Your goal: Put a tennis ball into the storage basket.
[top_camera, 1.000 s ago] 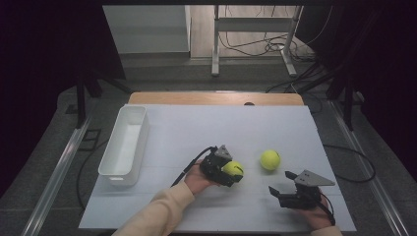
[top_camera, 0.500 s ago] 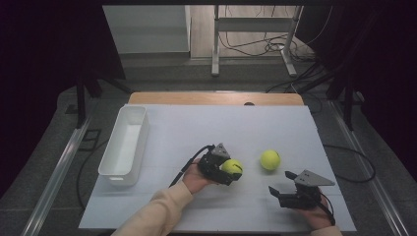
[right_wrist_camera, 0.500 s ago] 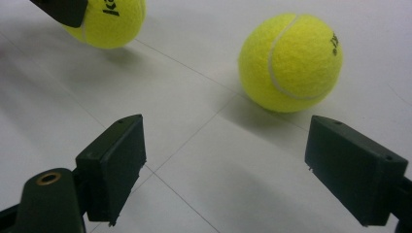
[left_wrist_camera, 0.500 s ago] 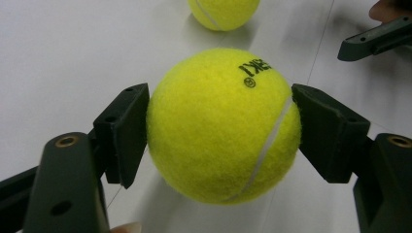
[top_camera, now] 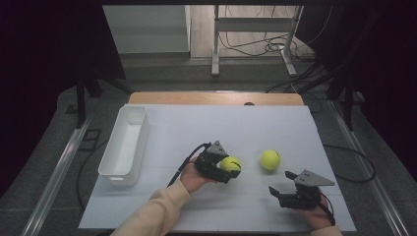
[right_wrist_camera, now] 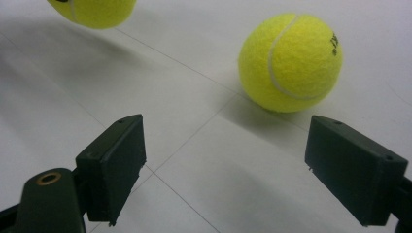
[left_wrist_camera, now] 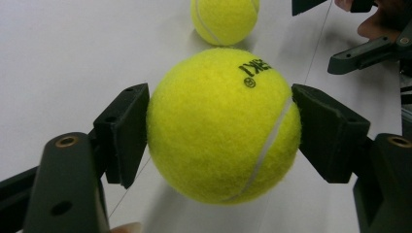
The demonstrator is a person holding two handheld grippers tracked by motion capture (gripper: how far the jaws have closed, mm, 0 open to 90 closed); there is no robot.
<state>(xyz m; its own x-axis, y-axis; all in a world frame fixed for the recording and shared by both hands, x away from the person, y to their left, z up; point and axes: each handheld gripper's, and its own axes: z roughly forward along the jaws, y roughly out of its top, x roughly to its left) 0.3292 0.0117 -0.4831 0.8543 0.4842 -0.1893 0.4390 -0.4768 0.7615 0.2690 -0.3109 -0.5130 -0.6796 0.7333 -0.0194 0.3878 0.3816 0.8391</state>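
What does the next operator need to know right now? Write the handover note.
Left gripper: shut on one tennis ball, held just above the table; its shadow shows beneath it.
Right gripper: open, holding nothing, low over the table and aimed toward the second ball.
Second ball: lies loose on the table between the two grippers, touching neither.
White bin: at the table's left side, with no ball in it.
Done: one ball gripped and lifted.
Left, probably: carry the held ball to the bin, then pick up the second ball.
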